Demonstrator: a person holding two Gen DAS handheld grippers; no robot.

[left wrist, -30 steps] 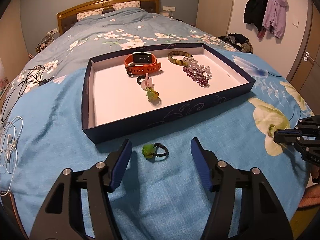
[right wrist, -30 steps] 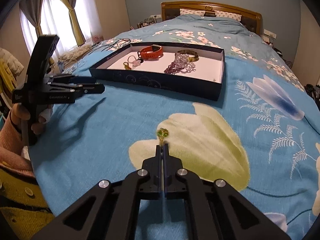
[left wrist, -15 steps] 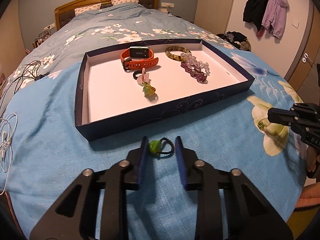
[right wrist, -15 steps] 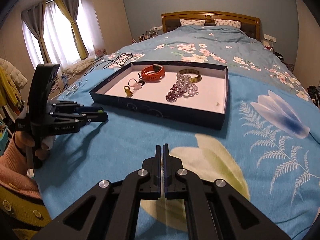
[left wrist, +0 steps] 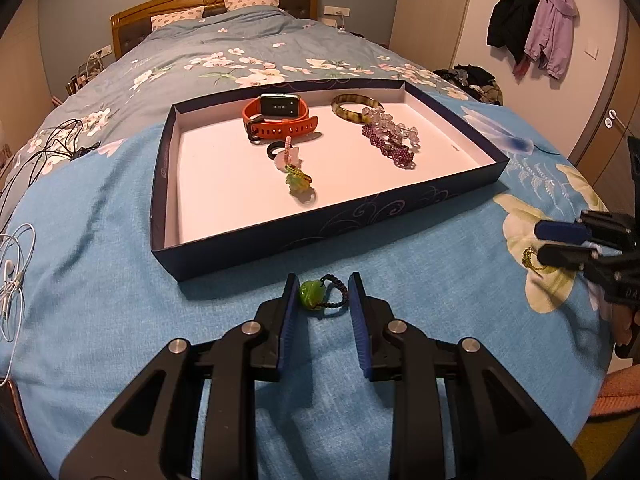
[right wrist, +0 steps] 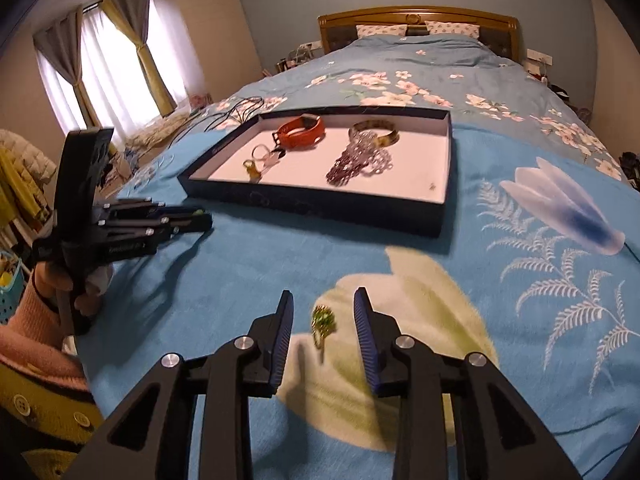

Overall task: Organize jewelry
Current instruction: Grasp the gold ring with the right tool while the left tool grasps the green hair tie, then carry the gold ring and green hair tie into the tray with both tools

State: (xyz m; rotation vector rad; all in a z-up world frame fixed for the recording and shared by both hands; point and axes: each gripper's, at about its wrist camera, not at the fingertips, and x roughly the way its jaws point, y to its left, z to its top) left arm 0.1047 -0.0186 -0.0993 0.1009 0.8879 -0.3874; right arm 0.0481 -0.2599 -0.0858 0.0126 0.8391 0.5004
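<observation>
A dark blue box tray (left wrist: 320,232) (right wrist: 320,204) lies on the blue bedspread. It holds an orange watch (left wrist: 280,118), a bangle (left wrist: 354,106), purple bead bracelets (left wrist: 390,140) and a pink and green charm string (left wrist: 294,172). A black cord ring with a green bead (left wrist: 320,294) lies on the bedspread in front of the tray, between the fingers of my left gripper (left wrist: 320,292), which is partly open around it. A small green and gold ring (right wrist: 322,322) lies between the open fingers of my right gripper (right wrist: 322,316).
Black cables (left wrist: 44,148) and white earphones (left wrist: 12,276) lie at the bed's left side. Coats (left wrist: 532,32) hang on the right wall. The left gripper and the hand holding it show in the right wrist view (right wrist: 120,228). Curtained windows (right wrist: 104,76) are on the left.
My left gripper's fingers closed in around the green bead ring. My right gripper went from shut to open and moved over the green and gold ring.
</observation>
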